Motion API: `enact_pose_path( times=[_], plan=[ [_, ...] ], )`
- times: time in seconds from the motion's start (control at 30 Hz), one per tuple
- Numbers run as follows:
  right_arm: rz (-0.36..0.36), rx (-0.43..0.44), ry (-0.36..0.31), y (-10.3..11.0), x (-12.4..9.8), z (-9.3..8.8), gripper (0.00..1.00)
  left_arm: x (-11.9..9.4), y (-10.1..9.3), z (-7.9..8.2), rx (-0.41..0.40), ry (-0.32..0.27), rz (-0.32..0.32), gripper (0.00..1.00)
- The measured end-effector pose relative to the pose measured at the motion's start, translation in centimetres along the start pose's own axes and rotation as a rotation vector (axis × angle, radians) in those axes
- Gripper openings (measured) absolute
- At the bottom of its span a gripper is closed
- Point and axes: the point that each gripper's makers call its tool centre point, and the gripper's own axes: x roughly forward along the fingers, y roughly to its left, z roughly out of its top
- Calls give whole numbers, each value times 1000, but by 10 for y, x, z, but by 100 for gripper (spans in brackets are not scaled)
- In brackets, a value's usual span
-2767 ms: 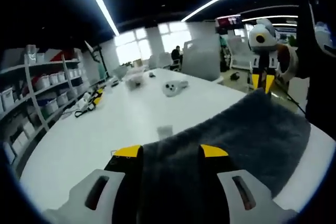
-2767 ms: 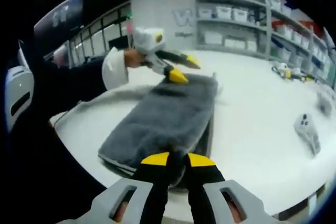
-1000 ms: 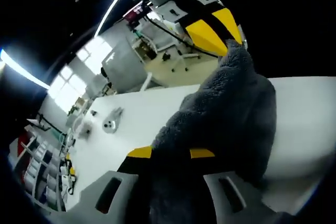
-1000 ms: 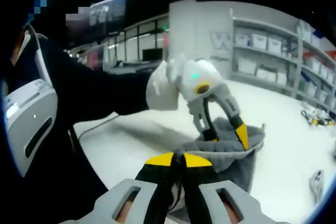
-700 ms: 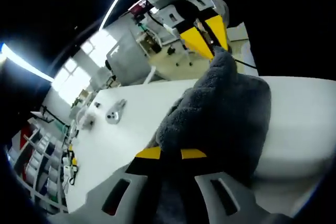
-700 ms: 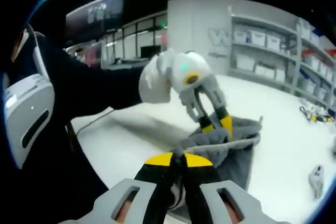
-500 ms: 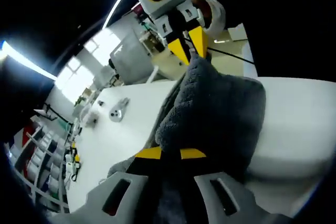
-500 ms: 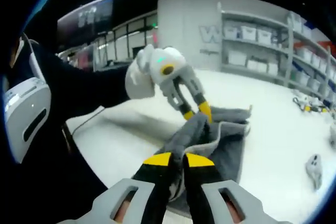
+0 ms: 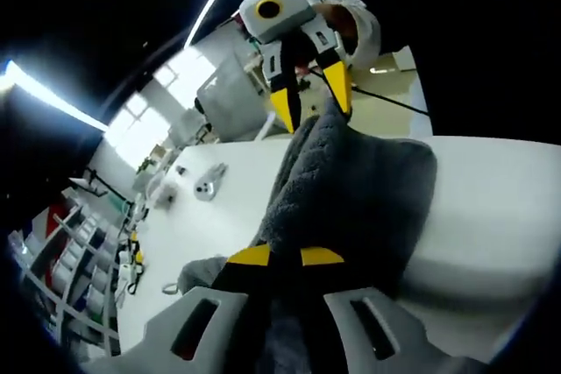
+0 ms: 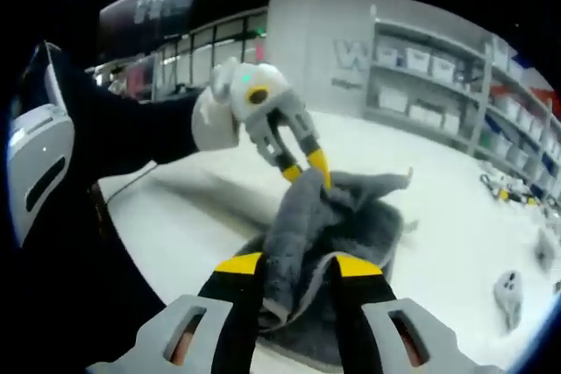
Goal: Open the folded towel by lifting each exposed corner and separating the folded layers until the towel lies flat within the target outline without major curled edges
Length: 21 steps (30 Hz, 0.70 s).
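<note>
The grey towel [image 9: 359,181] is bunched up and lifted off the white table [image 9: 491,216]. My left gripper [image 9: 287,257] is shut on a fold of it at the bottom of the left gripper view. My right gripper [image 9: 311,102] stands above the towel's raised ridge with its jaws apart. In the right gripper view, the towel [image 10: 368,225] lies crumpled on the table [image 10: 456,243], and one fold rises between the spread jaws of my right gripper [image 10: 298,264]. The left gripper [image 10: 304,170], held by a white-gloved hand, pinches the towel's top.
A small white device [image 10: 508,291] lies on the table to the right, and is seen as the white device [image 9: 208,186] further off. Shelves with bins [image 10: 421,67] line the far wall. A dark sleeve [image 10: 114,146] reaches in from the left, near the table's edge.
My right gripper's jaws have come apart and no longer pinch the towel. The left gripper has kept its grip and lifted its fold higher, and the towel has bunched up more.
</note>
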Motion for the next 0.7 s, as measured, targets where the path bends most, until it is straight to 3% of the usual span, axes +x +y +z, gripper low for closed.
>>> enact_pose_path(
  times=[0.3,0.47,0.6,0.7],
  plan=[
    [-39,-18,42,-1,7,-4,59,-13,-5,1,-16,-4,35,8],
    [-5,-44,60,11,15,-7,52,-24,-8,-1,-32,3,55,8],
    [51,-47,19,25,13,3,21,-34,-12,-2,-37,16,69,8],
    [39,-23,-12,25,13,10,17,-39,-14,-3,-42,23,79,8]
  ],
)
